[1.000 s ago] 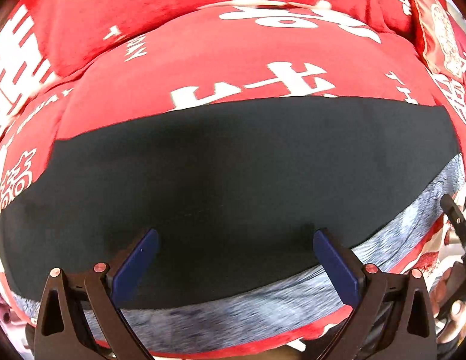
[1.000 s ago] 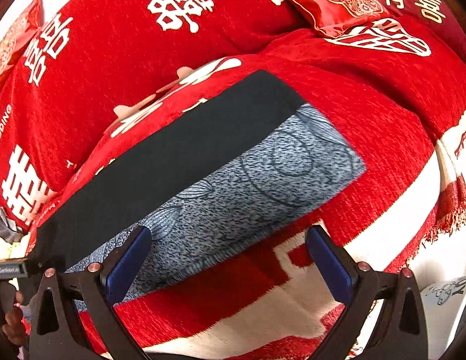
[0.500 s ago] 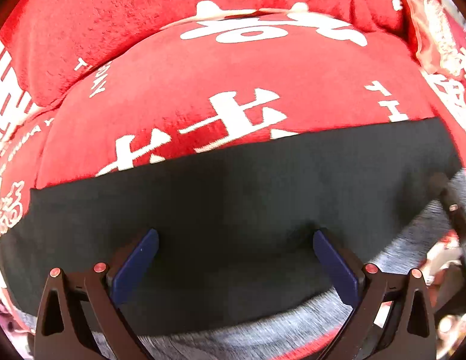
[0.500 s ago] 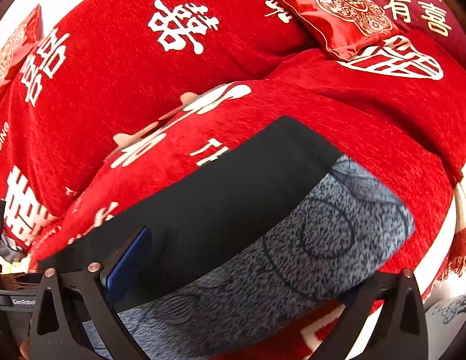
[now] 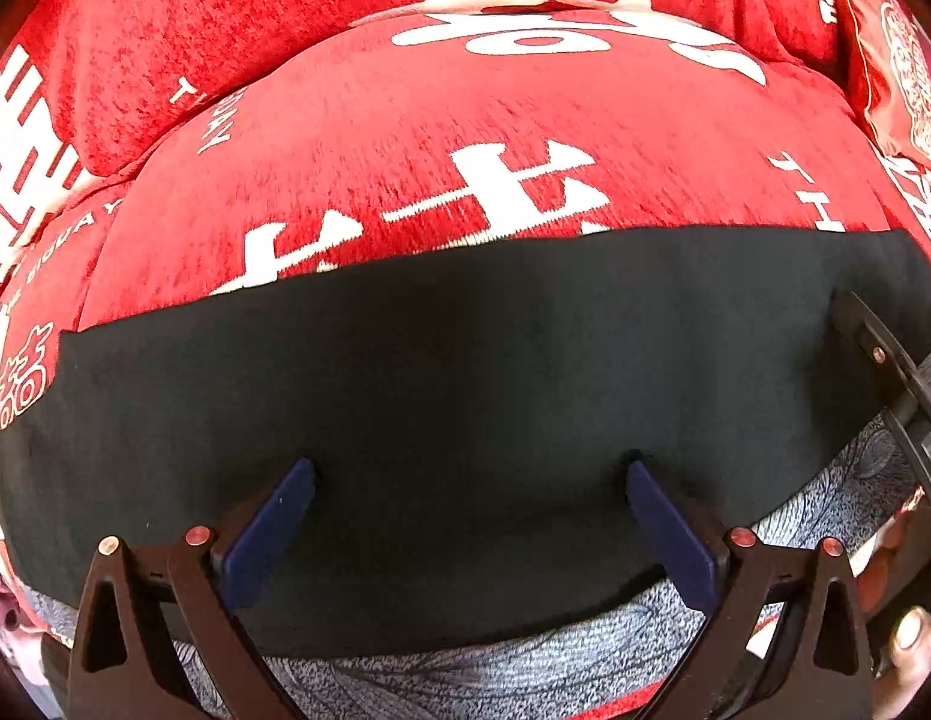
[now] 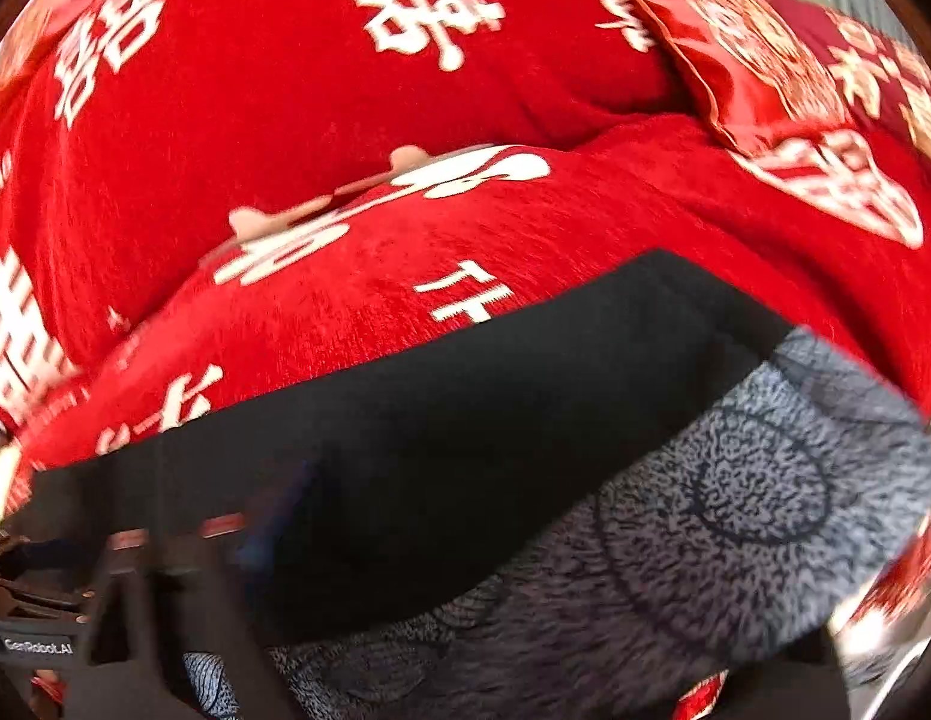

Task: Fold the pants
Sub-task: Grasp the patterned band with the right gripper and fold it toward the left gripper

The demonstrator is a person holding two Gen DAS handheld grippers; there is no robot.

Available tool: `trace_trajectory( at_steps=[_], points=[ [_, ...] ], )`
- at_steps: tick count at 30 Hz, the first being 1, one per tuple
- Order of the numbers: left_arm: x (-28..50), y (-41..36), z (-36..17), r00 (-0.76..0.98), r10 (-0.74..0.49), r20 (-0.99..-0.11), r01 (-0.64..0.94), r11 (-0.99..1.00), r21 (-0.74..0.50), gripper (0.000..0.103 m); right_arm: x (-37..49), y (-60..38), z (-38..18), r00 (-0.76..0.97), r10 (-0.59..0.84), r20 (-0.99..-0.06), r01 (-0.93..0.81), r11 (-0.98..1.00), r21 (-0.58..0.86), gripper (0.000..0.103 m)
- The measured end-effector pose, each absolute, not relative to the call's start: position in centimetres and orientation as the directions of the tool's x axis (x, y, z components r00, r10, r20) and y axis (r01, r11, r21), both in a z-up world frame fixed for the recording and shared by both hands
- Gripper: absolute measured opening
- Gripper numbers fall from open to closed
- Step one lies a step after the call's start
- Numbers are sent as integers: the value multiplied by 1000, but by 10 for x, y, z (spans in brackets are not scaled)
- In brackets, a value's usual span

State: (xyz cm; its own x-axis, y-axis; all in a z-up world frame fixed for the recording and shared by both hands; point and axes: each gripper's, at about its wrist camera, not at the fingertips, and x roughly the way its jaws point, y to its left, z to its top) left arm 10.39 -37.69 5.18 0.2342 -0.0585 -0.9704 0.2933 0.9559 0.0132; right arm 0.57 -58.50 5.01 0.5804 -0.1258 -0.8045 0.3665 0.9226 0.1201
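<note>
Left wrist view: the left tool [image 5: 470, 471] sits with its two blue-padded fingers [image 5: 267, 531] spread wide, nothing between them, both tips over the black cloth of the pants [image 5: 465, 396]. Those pants lie as a long flat band across the seat of a red plush-covered sofa with big white characters [image 5: 465, 144], a broad black panel on the far side and a grey speckled strip with dark line patterns [image 5: 513, 675] running along the near edge. The black part reaches almost from one side of this view to the other, its far edge straight against the red cover.

At the right rim of the same view, a black arm of the right tool [image 5: 879, 354] comes in over the end of the pants.

Over to the right wrist view, and it's blurred by motion. The pants [image 6: 465, 450] fill the lower half, black panel above, grey speckled fabric [image 6: 735, 516] with dark circles to the lower right, one end finishing in a square corner on the red sofa cover [image 6: 405, 276]. The right tool's left finger [image 6: 279, 516] shows only as a dark smear over the black cloth; the other finger is not visible behind the grey fabric, so I cannot tell whether this tool is spread or pinching.

A red cushion with gold and white ornament [image 6: 759, 54] leans at the upper right against the sofa back.
</note>
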Motion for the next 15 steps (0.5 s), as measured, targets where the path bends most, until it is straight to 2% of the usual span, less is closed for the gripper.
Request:
trace_trajectory(
  at_steps=[2, 3, 7, 9, 10, 14, 15],
  points=[
    [107, -378, 51, 251, -66, -966, 304, 953, 14, 103, 7, -582, 57, 573, -152, -805, 362, 929, 82, 31],
    [107, -379, 50, 262, -69, -963, 314, 949, 17, 103, 6, -583, 60, 571, -156, -806, 367, 927, 80, 24],
    [108, -379, 54, 257, -82, -963, 372, 928, 20, 101, -1, -582, 78, 573, -149, -806, 382, 919, 102, 17],
    [107, -374, 66, 239, -125, -963, 388, 921, -23, 71, -4, -566, 97, 595, -180, -783, 358, 932, 58, 17],
    [107, -369, 74, 226, -163, -960, 393, 917, -63, 67, -5, -559, 106, 610, -187, -770, 346, 937, 46, 17],
    [114, -339, 90, 199, -261, -945, 357, 917, -178, 70, -4, -516, 147, 675, -203, -709, 285, 959, -3, 17],
    [117, -326, 93, 198, -271, -942, 333, 922, -196, 81, -3, -505, 154, 688, -197, -698, 266, 964, -9, 17]
  ],
)
